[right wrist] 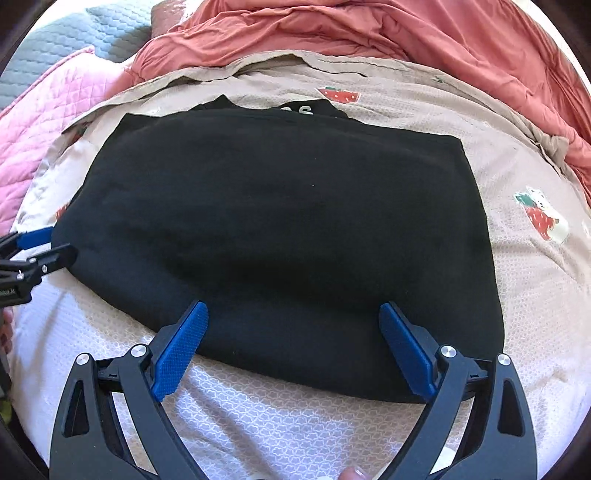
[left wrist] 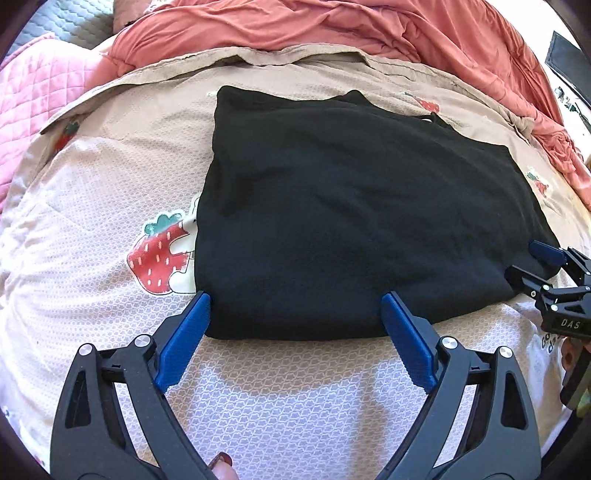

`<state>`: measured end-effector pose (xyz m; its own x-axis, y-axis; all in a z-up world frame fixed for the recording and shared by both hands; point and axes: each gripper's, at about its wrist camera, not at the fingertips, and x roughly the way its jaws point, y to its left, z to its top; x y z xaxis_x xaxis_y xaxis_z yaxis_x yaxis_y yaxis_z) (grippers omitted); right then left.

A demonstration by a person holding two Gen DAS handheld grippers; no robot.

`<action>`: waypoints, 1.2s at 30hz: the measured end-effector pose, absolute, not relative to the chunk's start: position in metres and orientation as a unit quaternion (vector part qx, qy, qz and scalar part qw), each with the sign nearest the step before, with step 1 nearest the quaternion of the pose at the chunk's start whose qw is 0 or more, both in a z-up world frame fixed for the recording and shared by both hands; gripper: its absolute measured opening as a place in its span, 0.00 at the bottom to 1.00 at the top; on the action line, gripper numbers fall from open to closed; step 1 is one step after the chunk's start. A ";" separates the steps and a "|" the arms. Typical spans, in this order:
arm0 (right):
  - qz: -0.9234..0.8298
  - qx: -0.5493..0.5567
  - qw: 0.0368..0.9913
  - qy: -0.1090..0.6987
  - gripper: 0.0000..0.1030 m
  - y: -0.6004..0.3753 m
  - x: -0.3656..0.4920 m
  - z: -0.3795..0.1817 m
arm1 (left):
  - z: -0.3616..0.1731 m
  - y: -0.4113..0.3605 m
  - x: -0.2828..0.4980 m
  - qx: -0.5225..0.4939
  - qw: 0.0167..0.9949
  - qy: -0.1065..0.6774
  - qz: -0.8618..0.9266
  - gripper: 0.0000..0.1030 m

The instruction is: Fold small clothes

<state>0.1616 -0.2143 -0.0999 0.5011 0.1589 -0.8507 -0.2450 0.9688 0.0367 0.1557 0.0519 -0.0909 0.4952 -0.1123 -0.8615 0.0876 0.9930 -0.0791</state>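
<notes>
A black garment (left wrist: 351, 214) lies folded flat on the strawberry-print bed cover (left wrist: 92, 206). It fills the middle of the right wrist view (right wrist: 280, 236), with white letters at its far edge. My left gripper (left wrist: 297, 301) is open, its blue fingertips at the garment's near edge by the near left corner. My right gripper (right wrist: 293, 312) is open over the near edge toward the near right corner. Each gripper shows at the side of the other view: the right one (left wrist: 546, 266), the left one (right wrist: 40, 243).
A rumpled coral duvet (left wrist: 332, 26) lies behind the bed cover. A pink quilted blanket (left wrist: 33, 96) is at the far left, with a grey quilted cloth (right wrist: 66, 40) behind it. A dark object (left wrist: 565, 62) sits at the far right.
</notes>
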 end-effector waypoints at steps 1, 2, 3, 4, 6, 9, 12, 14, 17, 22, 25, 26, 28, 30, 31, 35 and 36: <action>0.117 -0.035 0.866 0.484 0.90 -0.216 0.161 -0.098 | -0.090 0.052 0.156 -0.013 0.864 0.499 -0.058 0.83; 0.118 -0.026 0.868 0.481 0.90 -0.218 0.160 -0.095 | -0.089 0.052 0.156 -0.014 0.864 0.500 -0.059 0.83; 0.118 -0.020 0.869 0.480 0.90 -0.220 0.160 -0.093 | -0.087 0.052 0.156 -0.016 0.864 0.500 -0.060 0.83; 0.115 -0.011 0.871 0.477 0.90 -0.223 0.158 -0.089 | -0.085 0.052 0.155 -0.018 0.864 0.499 -0.061 0.83; 0.109 0.001 0.877 0.469 0.90 -0.227 0.154 -0.082 | -0.080 0.054 0.154 -0.023 0.866 0.496 -0.065 0.83; 0.104 0.019 0.886 0.452 0.94 -0.233 0.144 -0.068 | -0.074 0.058 0.154 -0.043 0.865 0.494 -0.069 0.84; 0.105 0.027 0.893 0.437 0.95 -0.236 0.135 -0.056 | -0.069 0.058 0.154 -0.051 0.867 0.491 -0.075 0.89; 0.106 0.027 0.896 0.430 0.95 -0.236 0.129 -0.049 | -0.065 0.057 0.154 -0.048 0.868 0.488 -0.078 0.91; 0.107 0.020 0.901 0.420 0.96 -0.235 0.122 -0.041 | -0.058 0.056 0.154 -0.053 0.871 0.482 -0.081 0.91; 0.104 0.012 0.905 0.412 0.96 -0.230 0.116 -0.031 | -0.046 0.057 0.155 -0.050 0.877 0.470 -0.081 0.91; 0.104 0.009 0.908 0.406 0.96 -0.226 0.112 -0.025 | -0.041 0.060 0.156 -0.057 0.878 0.468 -0.083 0.91; 0.107 0.008 0.908 0.405 0.96 -0.224 0.111 -0.024 | -0.039 0.061 0.156 -0.060 0.878 0.467 -0.084 0.91; 0.111 0.004 0.908 0.403 0.96 -0.219 0.110 -0.022 | -0.036 0.064 0.156 -0.062 0.880 0.464 -0.083 0.91; 0.117 -0.003 0.908 0.402 0.96 -0.212 0.111 -0.022 | -0.033 0.067 0.157 -0.063 0.881 0.462 -0.081 0.91; 0.120 -0.009 0.908 0.402 0.96 -0.207 0.111 -0.022 | -0.032 0.069 0.157 -0.064 0.882 0.461 -0.081 0.91; 0.138 -0.026 0.904 0.405 0.96 -0.186 0.113 -0.025 | -0.029 0.080 0.160 -0.071 0.884 0.456 -0.070 0.91; 0.142 -0.031 0.903 0.405 0.96 -0.180 0.113 -0.026 | -0.028 0.082 0.160 -0.072 0.885 0.455 -0.069 0.91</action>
